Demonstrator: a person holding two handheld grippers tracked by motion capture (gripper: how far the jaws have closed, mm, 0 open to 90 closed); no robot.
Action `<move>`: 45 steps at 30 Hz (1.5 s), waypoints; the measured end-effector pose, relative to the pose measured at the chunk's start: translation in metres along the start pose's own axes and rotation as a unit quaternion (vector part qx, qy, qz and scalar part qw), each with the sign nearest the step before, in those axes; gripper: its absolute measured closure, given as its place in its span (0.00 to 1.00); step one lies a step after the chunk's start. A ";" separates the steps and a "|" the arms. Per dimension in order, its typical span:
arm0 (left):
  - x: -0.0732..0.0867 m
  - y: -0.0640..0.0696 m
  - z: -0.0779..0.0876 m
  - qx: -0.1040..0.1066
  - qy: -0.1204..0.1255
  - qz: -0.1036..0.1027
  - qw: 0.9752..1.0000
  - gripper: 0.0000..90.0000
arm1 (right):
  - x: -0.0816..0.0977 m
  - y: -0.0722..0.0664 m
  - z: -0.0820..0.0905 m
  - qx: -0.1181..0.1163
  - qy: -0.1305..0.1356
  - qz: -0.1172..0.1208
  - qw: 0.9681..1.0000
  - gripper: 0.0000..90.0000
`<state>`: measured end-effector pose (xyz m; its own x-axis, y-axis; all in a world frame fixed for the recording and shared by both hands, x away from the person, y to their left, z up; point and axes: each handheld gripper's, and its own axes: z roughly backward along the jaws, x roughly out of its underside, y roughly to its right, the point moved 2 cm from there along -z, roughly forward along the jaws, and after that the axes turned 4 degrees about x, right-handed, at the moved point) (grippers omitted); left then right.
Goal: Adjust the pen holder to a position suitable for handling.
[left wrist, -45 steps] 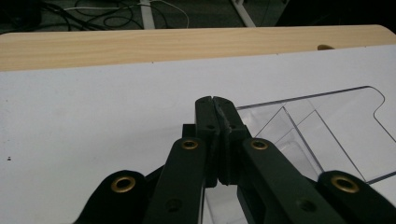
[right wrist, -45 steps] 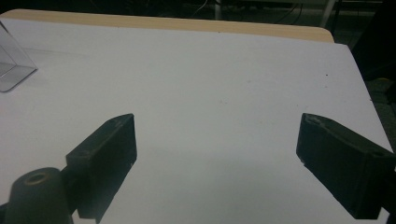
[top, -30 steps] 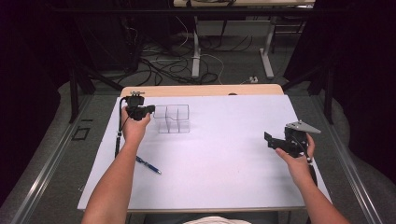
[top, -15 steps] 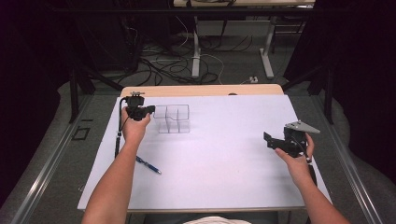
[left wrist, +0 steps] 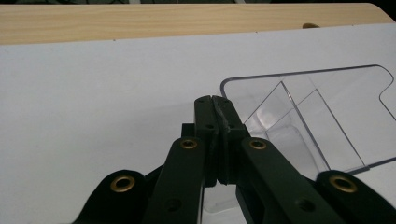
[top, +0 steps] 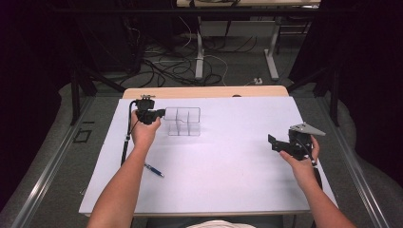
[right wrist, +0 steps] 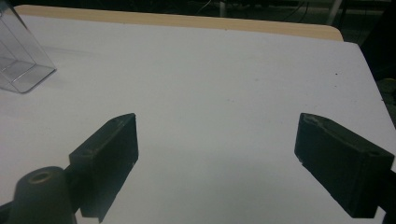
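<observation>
White sheeting covers the table (top: 223, 185). At ten o'clock stands the clear plastic organizer (top: 183, 121), the left gripper (top: 161, 113) level at its left wall, jaws pressed together, forearm stretched forward. At three o'clock the right gripper (top: 272, 140) hovers, jaws wide, empty. A pen (top: 154, 170) lies at eight o'clock.

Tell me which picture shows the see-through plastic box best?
The left gripper view: the clear box sits close, its dividers plain, with the left tongs shut on its wall. The high view shows it whole but small; the right gripper view catches one corner.
</observation>
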<state>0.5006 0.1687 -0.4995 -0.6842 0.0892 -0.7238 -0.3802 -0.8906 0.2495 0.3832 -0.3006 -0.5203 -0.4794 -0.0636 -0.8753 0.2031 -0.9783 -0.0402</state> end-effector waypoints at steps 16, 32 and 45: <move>0.008 0.031 -0.005 0.022 -0.002 0.006 1.000 1.00 | 0.000 0.001 0.000 0.000 0.000 0.002 1.000 0.15; 0.008 0.054 -0.015 0.043 -0.004 0.001 0.999 1.00 | 0.000 0.000 0.000 -0.002 -0.001 0.001 1.000 0.15; 0.008 0.063 -0.019 0.058 -0.008 -0.002 0.998 1.00 | 0.001 0.000 -0.001 -0.003 -0.004 0.006 1.000 0.15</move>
<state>0.4833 0.1051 -0.5024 -0.6922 0.1000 -0.7147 -0.4508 -0.8333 0.3201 0.3835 -0.3005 -0.5214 -0.4837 -0.0760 -0.8720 0.2134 -0.9764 -0.0333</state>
